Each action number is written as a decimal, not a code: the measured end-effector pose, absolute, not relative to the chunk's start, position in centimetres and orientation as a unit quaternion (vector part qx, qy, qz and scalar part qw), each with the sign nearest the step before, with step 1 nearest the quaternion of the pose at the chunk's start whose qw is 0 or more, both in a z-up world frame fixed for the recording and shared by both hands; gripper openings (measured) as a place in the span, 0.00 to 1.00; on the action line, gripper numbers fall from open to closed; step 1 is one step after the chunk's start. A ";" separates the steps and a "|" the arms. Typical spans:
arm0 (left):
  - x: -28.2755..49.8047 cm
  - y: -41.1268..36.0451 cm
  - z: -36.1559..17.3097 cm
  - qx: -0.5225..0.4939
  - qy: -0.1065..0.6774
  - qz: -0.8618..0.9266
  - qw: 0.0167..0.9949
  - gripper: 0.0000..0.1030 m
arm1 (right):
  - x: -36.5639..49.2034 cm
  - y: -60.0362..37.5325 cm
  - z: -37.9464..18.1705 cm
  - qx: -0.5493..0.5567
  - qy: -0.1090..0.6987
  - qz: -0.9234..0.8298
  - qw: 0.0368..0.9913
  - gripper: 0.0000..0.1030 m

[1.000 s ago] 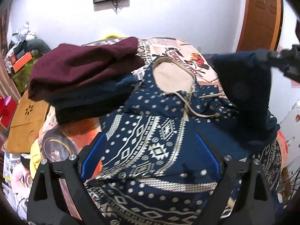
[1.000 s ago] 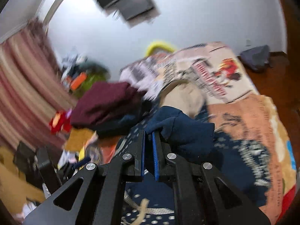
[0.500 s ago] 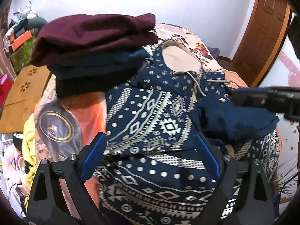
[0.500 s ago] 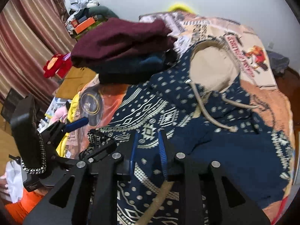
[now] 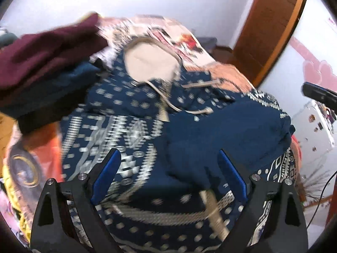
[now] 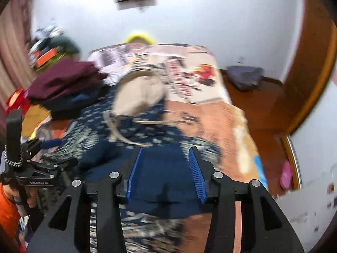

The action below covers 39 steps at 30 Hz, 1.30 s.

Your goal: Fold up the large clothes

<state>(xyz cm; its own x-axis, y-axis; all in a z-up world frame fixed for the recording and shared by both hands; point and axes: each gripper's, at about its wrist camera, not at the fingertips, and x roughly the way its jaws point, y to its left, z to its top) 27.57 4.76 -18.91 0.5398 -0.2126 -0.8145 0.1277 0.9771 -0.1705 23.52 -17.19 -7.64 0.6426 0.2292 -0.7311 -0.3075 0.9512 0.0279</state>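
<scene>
A navy hoodie with a cream geometric pattern [image 5: 130, 130] lies spread on the bed, its beige-lined hood [image 5: 151, 61] at the far end. Its right sleeve [image 5: 227, 132] lies folded across the chest, plain navy side up. My left gripper [image 5: 168, 168] is open and empty, hovering over the hoodie's lower front. My right gripper [image 6: 165, 164] is open and empty above the folded sleeve [image 6: 164, 177]. The hoodie also shows in the right wrist view [image 6: 88, 135]. Both views are motion-blurred.
A stack of folded clothes, maroon on top [image 5: 46, 46], sits on the bed left of the hood, also in the right wrist view [image 6: 65, 82]. The printed bedspread [image 6: 210, 118] extends right. A wooden door [image 5: 271, 25] and floor lie to the right.
My right gripper carried the sleeve across the hoodie's chest, laid it down, opened and let go, then pulled back to the right. My left gripper stayed open over the hoodie.
</scene>
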 end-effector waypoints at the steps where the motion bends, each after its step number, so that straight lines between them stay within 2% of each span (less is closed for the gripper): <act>1: 28.5 4.4 -19.6 -0.049 0.486 -0.099 0.867 0.81 | 23.7 -18.5 -7.7 -0.038 0.397 0.133 0.907 0.40; 2: 29.4 4.0 -20.3 -0.055 0.502 -0.104 0.857 0.73 | 23.8 -19.6 -7.9 -0.030 0.398 0.117 0.909 0.40; 4: 30.8 3.7 -21.6 -0.070 0.529 -0.110 0.838 0.64 | 24.1 -21.4 -8.1 -0.020 0.399 0.095 0.912 0.40; 6: 32.0 3.6 -22.7 -0.085 0.549 -0.113 0.824 0.47 | 24.5 -22.8 -8.6 -0.008 0.403 0.082 0.911 0.40; 7: 32.3 3.5 -23.0 -0.087 0.554 -0.115 0.820 0.31 | 24.8 -23.4 -9.0 0.000 0.408 0.077 0.910 0.40; 8: 32.7 3.4 -23.3 -0.085 0.559 -0.117 0.816 0.20 | 25.1 -23.8 -9.3 0.007 0.413 0.074 0.908 0.40; 11: 33.0 3.4 -22.5 -0.070 0.539 -0.113 0.832 0.13 | 25.8 -23.9 -10.6 0.022 0.428 0.077 0.900 0.40; 21: 30.0 6.9 -11.0 -0.018 0.355 -0.049 0.933 0.12 | 27.5 -21.3 -13.8 -0.011 0.459 0.105 0.882 0.40; 24: 29.0 8.3 -9.9 -0.020 0.330 -0.038 0.943 0.12 | 27.6 -20.7 -15.4 -0.010 0.477 0.117 0.871 0.40; 29: 28.8 10.5 -13.1 -0.012 0.365 -0.008 0.931 0.12 | 26.7 -19.9 -16.7 -0.013 0.476 0.118 0.871 0.46; 34: 27.7 14.3 -17.2 -0.057 0.406 0.028 0.911 0.13 | 26.2 -19.9 -16.5 -0.011 0.473 0.131 0.871 0.49; 39: 26.5 17.1 -20.8 -0.093 0.442 0.039 0.891 0.19 | 25.9 -19.2 -17.0 -0.015 0.473 0.145 0.869 0.54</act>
<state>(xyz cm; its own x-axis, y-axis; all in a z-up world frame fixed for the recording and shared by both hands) 26.51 17.09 -20.77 0.6065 -0.0130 -0.7950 -0.1507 0.9799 -0.1310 25.90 -19.17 -17.04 0.5108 0.2372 -0.8263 -0.2654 0.9578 0.1108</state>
